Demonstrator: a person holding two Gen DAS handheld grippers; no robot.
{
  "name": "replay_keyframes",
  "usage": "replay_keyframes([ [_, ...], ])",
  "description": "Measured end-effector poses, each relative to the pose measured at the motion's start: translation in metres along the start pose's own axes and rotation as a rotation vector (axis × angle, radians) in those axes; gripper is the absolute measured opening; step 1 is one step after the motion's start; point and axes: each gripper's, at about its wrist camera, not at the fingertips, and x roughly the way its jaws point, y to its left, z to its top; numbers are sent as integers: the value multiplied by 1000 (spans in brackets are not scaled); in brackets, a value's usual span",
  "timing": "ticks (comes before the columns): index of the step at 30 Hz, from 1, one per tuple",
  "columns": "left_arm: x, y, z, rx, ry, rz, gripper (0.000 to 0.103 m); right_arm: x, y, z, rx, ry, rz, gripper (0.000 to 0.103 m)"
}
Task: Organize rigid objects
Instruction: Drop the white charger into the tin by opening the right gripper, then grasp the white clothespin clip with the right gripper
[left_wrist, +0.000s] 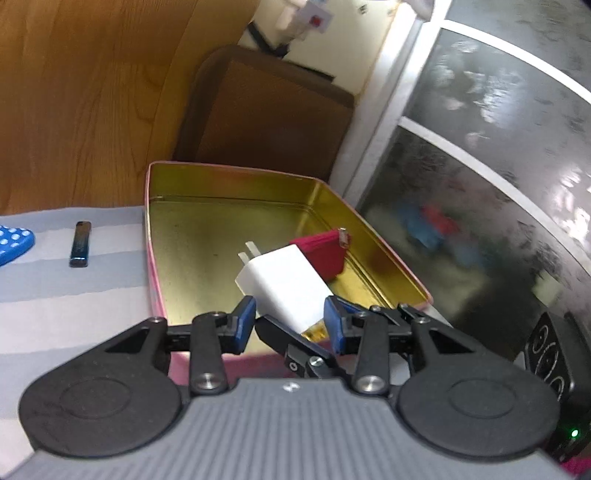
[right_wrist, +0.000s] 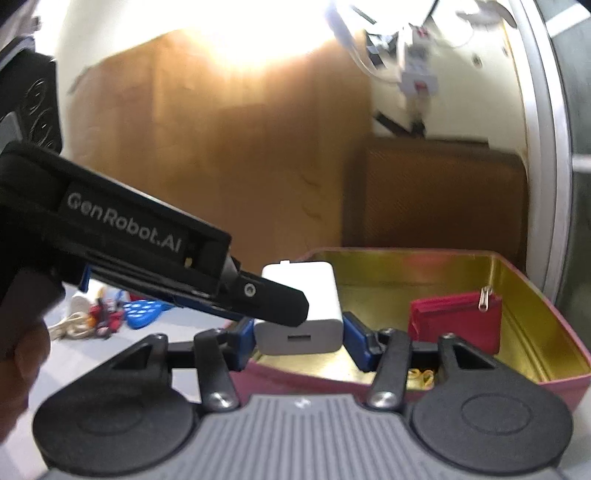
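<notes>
A white USB charger (left_wrist: 284, 284) (right_wrist: 299, 310) hangs over the near end of an open pink tin with a gold inside (left_wrist: 236, 168) (right_wrist: 406, 251). My left gripper (left_wrist: 290, 323) is shut on it, a blue pad pressing each side. My right gripper (right_wrist: 299, 343) is also shut on the charger, from another side. In the right wrist view the left gripper's black finger (right_wrist: 280, 301) crosses the charger's face. In the left wrist view the right gripper's finger (left_wrist: 280, 334) reaches in under the charger. A red zip pouch (left_wrist: 325, 254) (right_wrist: 454, 321) lies inside the tin.
A dark lighter (left_wrist: 80, 243) and a blue dotted object (left_wrist: 11, 240) (right_wrist: 142, 310) lie on the striped cloth left of the tin. Cables and small bits (right_wrist: 92, 317) are heaped further left. Yellow rubber bands (right_wrist: 421, 376) lie in the tin. A brown box (left_wrist: 266, 110) stands behind, a black speaker (left_wrist: 550, 354) at right.
</notes>
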Motion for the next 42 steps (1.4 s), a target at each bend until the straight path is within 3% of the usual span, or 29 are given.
replay_keyframes([
  [5, 25, 9, 3, -54, 35, 27, 43, 26, -13, -8, 43, 65, -26, 51],
  [8, 26, 5, 2, -60, 28, 37, 43, 23, -16, -13, 52, 50, -21, 54],
  [12, -6, 2, -3, -39, -45, 38, 45, -2, -12, -15, 33, -27, -40, 56],
  [15, -43, 11, -16, -34, -104, 83, 53, -25, -5, -19, 31, -82, -28, 56],
  [20, -86, 51, -50, -58, -100, 307, 53, -39, 18, -29, 40, -79, 51, 56],
  [26, -127, 122, -96, -135, -53, 566, 53, -25, 70, -38, -32, 35, 178, 56],
  [33, -180, 179, -126, -198, -145, 845, 53, 5, 138, -35, -162, 154, 322, 55],
  [35, -195, 191, -128, -293, -223, 767, 54, 14, 161, -32, -187, 165, 359, 51],
  [37, -201, 193, -128, -314, -271, 783, 55, 27, 185, -24, -223, 167, 398, 47],
  [42, -207, 190, -129, -325, -328, 776, 63, 60, 260, -17, -572, 92, 434, 46],
])
